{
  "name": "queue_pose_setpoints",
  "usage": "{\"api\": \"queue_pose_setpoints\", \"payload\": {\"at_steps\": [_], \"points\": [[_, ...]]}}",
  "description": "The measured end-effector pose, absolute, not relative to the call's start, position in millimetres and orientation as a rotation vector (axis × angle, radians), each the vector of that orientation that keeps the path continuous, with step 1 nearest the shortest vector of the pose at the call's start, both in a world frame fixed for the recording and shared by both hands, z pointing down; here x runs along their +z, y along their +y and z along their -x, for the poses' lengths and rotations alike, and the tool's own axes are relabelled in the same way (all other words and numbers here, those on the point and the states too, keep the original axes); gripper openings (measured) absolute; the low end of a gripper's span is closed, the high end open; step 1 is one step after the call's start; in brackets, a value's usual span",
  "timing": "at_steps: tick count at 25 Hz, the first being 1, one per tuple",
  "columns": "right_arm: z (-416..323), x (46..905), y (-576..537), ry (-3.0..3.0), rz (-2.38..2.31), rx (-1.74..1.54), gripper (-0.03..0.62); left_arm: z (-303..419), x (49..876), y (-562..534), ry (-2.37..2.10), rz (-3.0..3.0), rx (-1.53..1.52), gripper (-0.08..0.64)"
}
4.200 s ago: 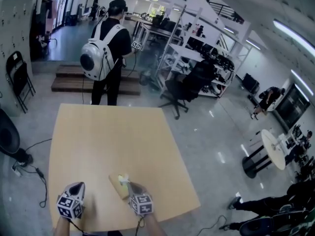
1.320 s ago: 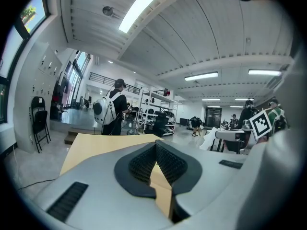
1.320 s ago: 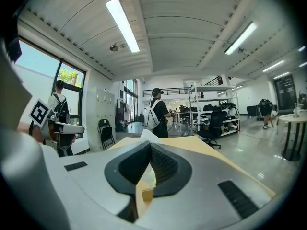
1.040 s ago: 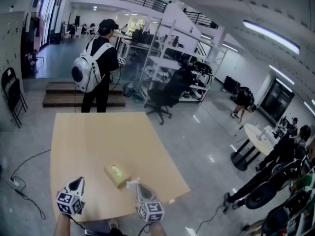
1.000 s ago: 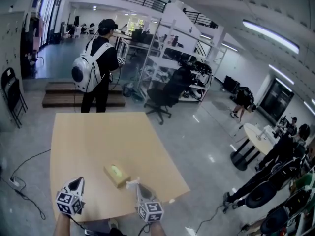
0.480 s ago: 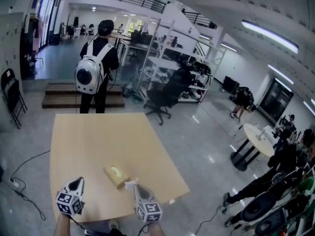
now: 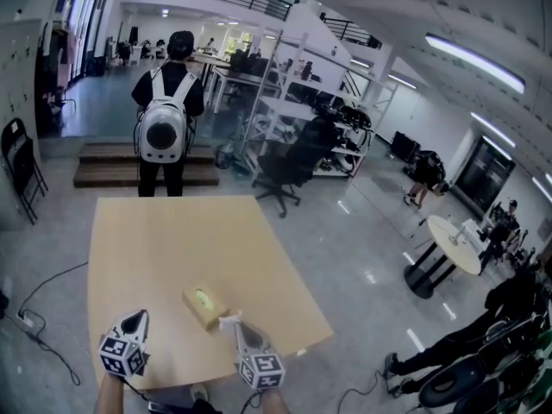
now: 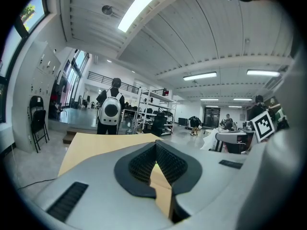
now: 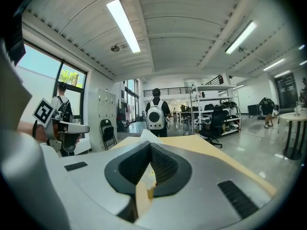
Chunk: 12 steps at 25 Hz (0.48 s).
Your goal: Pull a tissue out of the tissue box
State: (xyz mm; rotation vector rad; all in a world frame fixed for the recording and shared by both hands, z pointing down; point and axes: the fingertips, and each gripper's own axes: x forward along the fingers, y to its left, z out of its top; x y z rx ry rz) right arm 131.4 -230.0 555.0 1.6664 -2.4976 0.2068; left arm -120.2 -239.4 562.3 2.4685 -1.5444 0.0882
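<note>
Since the earliest frame the right gripper [image 7: 236,326] has drawn back from the tissue box [image 7: 205,308], jaws pinched on a white tissue [image 7: 228,320] just off the box's near right corner. Tan, rectangular and oval-slotted, the box lies flat on the wood-coloured table [image 7: 172,240], long axis diagonal, far-left to near-right. Left of the box, the left gripper [image 7: 134,316] has its jaws together on nothing.
</note>
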Motion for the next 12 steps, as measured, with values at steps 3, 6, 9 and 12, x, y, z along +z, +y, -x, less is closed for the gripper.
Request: {"api": "queue_pose_setpoints", "payload": {"at_steps": [3, 6, 9, 12], "points": [[-126.5, 556.8, -231.1, -2.505, -1.664, 0.211, 0.008, 123.9, 564.6, -239.6, -1.544, -2.469, 0.089, 0.006], [-124.2, 557.8, -231.5, -2.513, -1.661, 0.213, 0.008, 125.4, 566.7, -238.6, -1.547, -2.466, 0.088, 0.007], [-127.6, 554.1, -231.2, -2.516, -1.656, 0.218, 0.008, 121.8, 563.7, -238.1, -1.547, -2.462, 0.088, 0.006], [-128.7, 551.9, -231.1, -2.513, -1.657, 0.219, 0.008, 121.6, 560.5, -238.3, -1.547, -2.465, 0.085, 0.006]]}}
